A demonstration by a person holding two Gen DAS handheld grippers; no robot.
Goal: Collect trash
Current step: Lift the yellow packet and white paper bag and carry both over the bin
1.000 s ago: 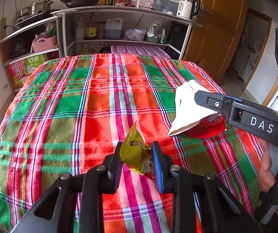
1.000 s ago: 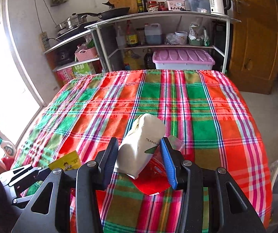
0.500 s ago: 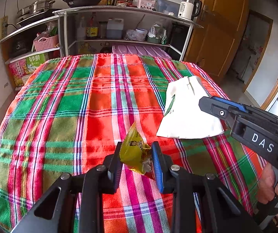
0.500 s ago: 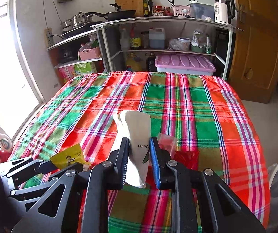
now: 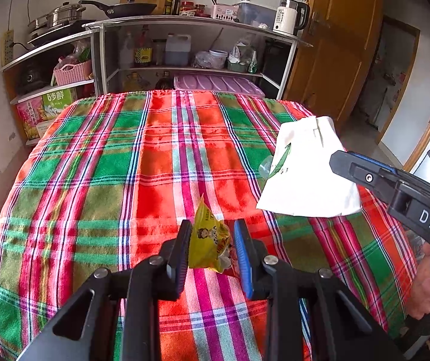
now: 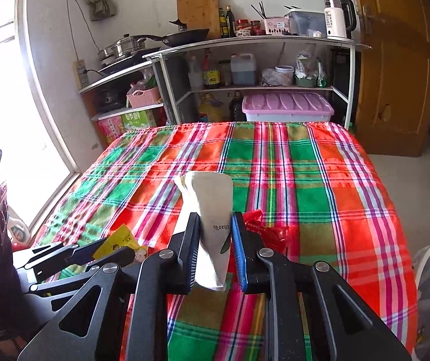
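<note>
The left tongs [image 5: 212,251] clamp a crumpled yellow snack wrapper [image 5: 207,248], held just above the cloth; the right tongs [image 6: 215,254] pinch a white paper bag [image 6: 212,219] (green print on its side) upright between the pads; a red plastic wrapper [image 6: 270,234] lies just beside the right tongs; all this sits over a worktop [image 5: 124,165] under a red-and-green plaid cloth; beyond stand metal kitchen shelves [image 6: 245,45] and a wooden door [image 6: 395,60].
</note>
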